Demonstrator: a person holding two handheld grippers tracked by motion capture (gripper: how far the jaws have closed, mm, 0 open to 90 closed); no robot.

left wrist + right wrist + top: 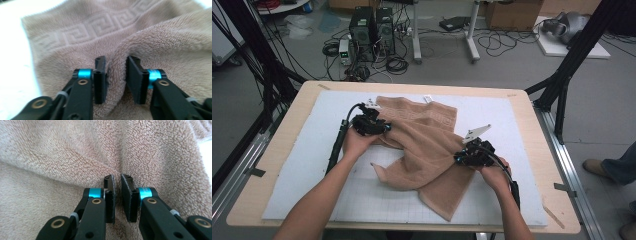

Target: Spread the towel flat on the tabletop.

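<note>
A tan terry towel (427,145) with a key-pattern border lies crumpled and partly folded on the white mat (307,155). At the towel's left side, my left gripper (387,127) rests on the cloth. In the left gripper view its jaws (116,75) stand apart, with a raised fold of towel (150,37) between them and the pads not clamped on it. My right gripper (458,159) is at the towel's right edge. In the right gripper view its jaws (117,195) pinch a thin ridge of towel (62,157).
The mat covers a wooden table (274,150) with black frame posts at both sides. Computer boxes and tangled cables (372,35) lie on the floor behind. A person's shoe and trouser leg (612,167) are at the far right.
</note>
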